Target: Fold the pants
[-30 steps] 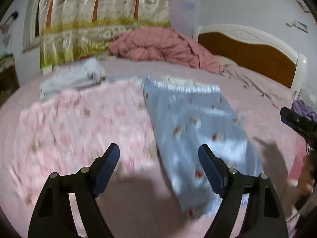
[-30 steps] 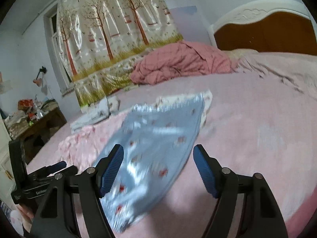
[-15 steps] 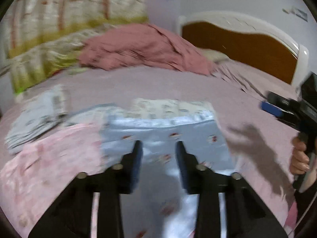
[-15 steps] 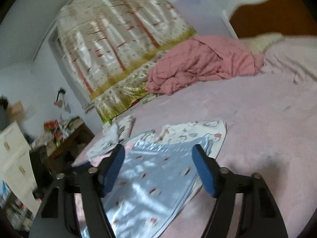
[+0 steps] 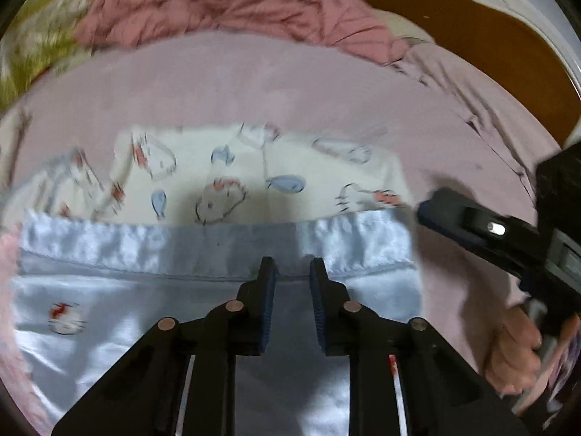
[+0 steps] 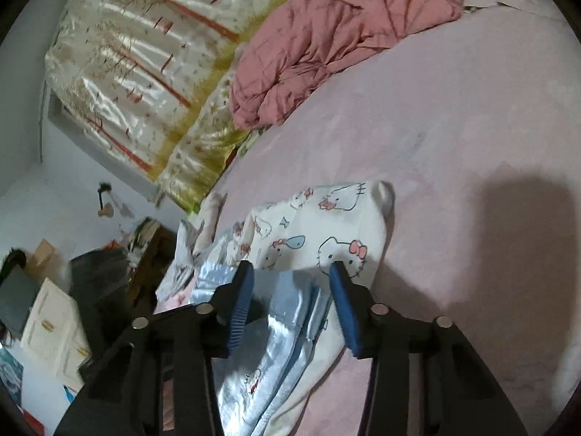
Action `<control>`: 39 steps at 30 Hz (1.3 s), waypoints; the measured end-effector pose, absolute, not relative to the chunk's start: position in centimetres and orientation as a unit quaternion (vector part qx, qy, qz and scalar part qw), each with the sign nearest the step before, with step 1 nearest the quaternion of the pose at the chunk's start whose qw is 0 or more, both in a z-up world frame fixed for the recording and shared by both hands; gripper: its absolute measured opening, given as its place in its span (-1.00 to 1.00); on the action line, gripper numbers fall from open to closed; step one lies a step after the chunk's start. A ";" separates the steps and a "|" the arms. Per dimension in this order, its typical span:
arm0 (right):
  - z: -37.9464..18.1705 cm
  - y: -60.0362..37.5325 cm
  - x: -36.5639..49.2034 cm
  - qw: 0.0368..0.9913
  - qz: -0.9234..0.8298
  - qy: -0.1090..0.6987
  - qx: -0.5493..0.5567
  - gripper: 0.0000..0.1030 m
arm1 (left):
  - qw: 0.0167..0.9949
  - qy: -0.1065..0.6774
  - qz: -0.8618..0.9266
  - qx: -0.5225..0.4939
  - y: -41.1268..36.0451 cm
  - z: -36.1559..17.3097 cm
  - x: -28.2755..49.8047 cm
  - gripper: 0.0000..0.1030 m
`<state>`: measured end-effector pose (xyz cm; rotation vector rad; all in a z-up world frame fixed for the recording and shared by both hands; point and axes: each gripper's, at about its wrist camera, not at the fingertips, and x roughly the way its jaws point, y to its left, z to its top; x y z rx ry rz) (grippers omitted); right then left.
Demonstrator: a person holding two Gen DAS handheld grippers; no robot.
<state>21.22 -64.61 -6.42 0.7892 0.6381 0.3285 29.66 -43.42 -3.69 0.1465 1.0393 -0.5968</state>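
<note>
Left wrist view: the left gripper, jaws just closing to a narrow gap, hangs over the blue pants waistband on the bed (nothing pinched). The right gripper, also closing, straddles the waistband's bunched corner, pads not pressing.

The left wrist camera sits just behind its own hand-held gripper and looks steeply down onto the bed, very near the blue satin pants — the headboard curves along the top right. The right wrist camera looks along its hand-held gripper at a shallower, rolled angle, low over the same bed, taking in the curtain and the cluttered room at left. Both views share the pants' waistband, the white cat-print garment beyond it, and the pink quilt — and the left view catches the other gripper at its right edge.
</note>
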 end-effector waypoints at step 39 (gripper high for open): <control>-4.4 -60.2 20.4 0.906 0.158 0.298 0.256 -0.88 | 0.878 0.440 -0.190 -0.006 -24.0 2.1 34.0 0.21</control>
